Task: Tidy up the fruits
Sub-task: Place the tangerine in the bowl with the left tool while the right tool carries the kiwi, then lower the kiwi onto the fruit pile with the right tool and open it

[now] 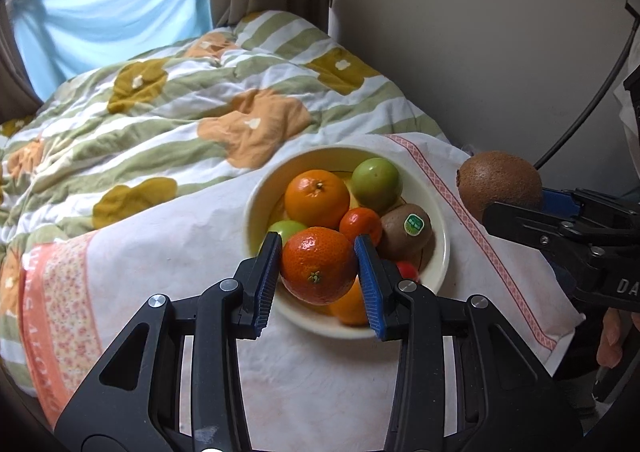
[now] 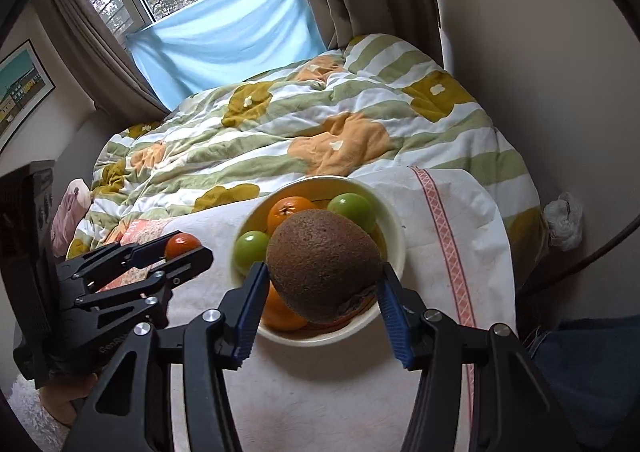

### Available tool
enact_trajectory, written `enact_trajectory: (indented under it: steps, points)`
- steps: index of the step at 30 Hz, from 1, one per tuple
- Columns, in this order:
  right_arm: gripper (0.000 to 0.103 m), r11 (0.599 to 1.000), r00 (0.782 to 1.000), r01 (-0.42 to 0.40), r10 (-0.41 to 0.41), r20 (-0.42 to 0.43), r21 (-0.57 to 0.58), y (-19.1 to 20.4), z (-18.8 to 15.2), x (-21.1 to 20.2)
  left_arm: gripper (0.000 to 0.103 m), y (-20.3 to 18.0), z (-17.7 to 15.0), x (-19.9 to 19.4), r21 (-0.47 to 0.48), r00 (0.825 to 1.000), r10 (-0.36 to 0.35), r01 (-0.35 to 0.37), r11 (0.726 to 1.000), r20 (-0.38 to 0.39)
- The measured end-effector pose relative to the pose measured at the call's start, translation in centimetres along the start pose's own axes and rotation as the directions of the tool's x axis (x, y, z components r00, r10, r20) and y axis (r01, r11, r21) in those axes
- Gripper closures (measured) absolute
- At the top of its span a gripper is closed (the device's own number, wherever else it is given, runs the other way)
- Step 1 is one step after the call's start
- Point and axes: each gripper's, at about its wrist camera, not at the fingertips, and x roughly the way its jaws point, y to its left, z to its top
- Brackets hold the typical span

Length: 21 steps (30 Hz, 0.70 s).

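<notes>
A cream bowl (image 1: 434,212) of fruit sits on a white cloth on the bed. In the left wrist view it holds an orange (image 1: 317,198), a green fruit (image 1: 377,179), a small tangerine (image 1: 361,225) and a stickered kiwi (image 1: 406,230). My left gripper (image 1: 318,270) is shut on a deep-orange tangerine (image 1: 318,266) above the bowl's near side. My right gripper (image 2: 322,286) is shut on a large brown kiwi (image 2: 323,266) over the bowl (image 2: 394,228). Each gripper shows in the other's view: the right one (image 1: 516,208) at the right edge, the left one (image 2: 182,250) at the left.
The white cloth (image 1: 168,252) with pink patterned borders covers the near end of a floral striped quilt (image 1: 200,100). A wall (image 1: 480,32) stands on the right, curtains and a window with blue fabric (image 2: 224,40) at the back. A dark cable (image 1: 592,92) hangs at right.
</notes>
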Motion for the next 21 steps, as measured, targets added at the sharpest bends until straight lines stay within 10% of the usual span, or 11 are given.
enact_trajectory:
  steps: [14, 17, 21]
  points:
    - [0.053, 0.998, 0.997, -0.065, 0.064, -0.051, -0.018, -3.5, 1.3, 3.0, 0.059, -1.4, 0.4, 5.0, -0.007, 0.998, 0.034, -0.035, 0.999, -0.044]
    - [0.053, 0.997, 0.996, -0.073, 0.072, -0.053, -0.02, -3.8, 1.4, 3.2, 0.008, -1.4, 0.4, 4.9, -0.01, 0.998, 0.055, -0.055, 0.998, -0.031]
    - [0.053, 0.997, 0.996, -0.079, 0.078, -0.052, -0.025, -4.0, 1.7, 3.2, 0.0, -0.8, 0.3, 3.4, -0.041, 0.999, 0.047, -0.046, 0.998, 0.02]
